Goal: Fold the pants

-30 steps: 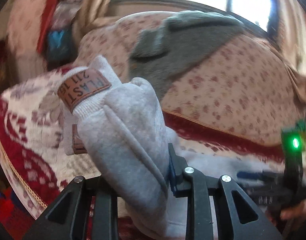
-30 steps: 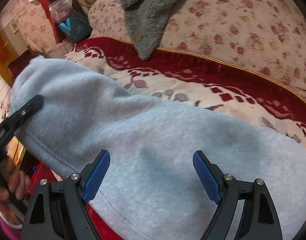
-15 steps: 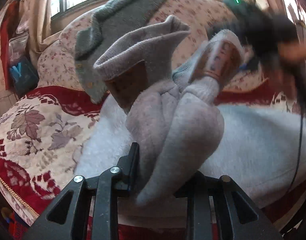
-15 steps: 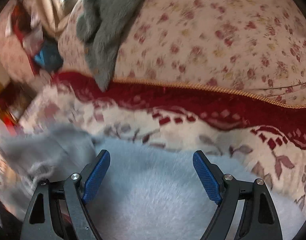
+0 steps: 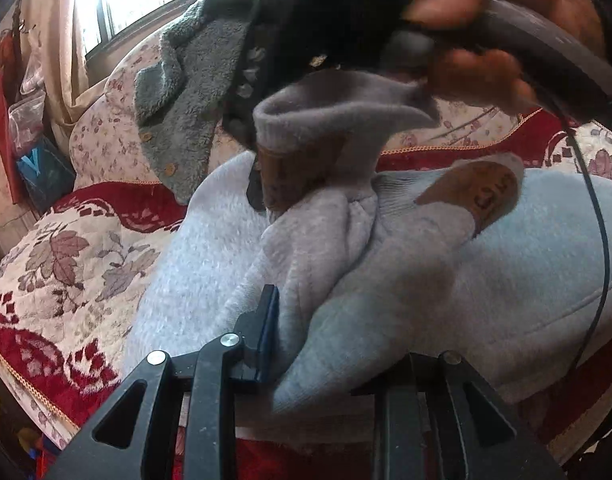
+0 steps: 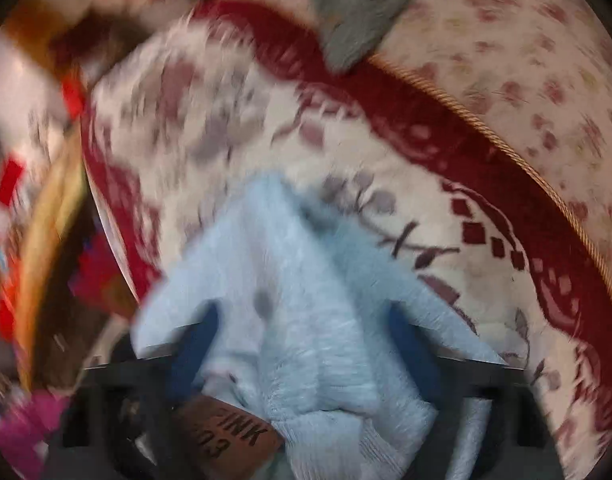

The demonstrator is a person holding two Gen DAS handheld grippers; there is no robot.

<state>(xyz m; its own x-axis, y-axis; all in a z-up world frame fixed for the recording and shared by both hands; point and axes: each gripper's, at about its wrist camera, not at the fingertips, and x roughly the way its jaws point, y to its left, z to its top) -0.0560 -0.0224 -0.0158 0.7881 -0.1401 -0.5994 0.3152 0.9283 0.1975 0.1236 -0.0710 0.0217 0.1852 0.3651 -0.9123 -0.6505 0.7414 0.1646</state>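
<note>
Pale grey fleece pants lie across a red and cream blanket on a sofa. My left gripper is shut on a bunched leg, held over the rest of the pants. One cuff with a brown patch stands up; a second patched cuff lies to the right. A hand holds my right gripper above the raised cuff, one dark finger beside it. In the blurred right wrist view my right gripper has jaws closing on the cuff, cloth bunched between the blue pads, a brown label below.
A grey fluffy cardigan hangs over the floral sofa back. A black cable droops from the right gripper across the pants. Bags are stacked at the left by a curtain. Bright clutter lies past the blanket's edge.
The left gripper carried the pants leg over the rest of the pants. The right gripper left the pants' body, came to the raised cuff, and its jaws narrowed around it.
</note>
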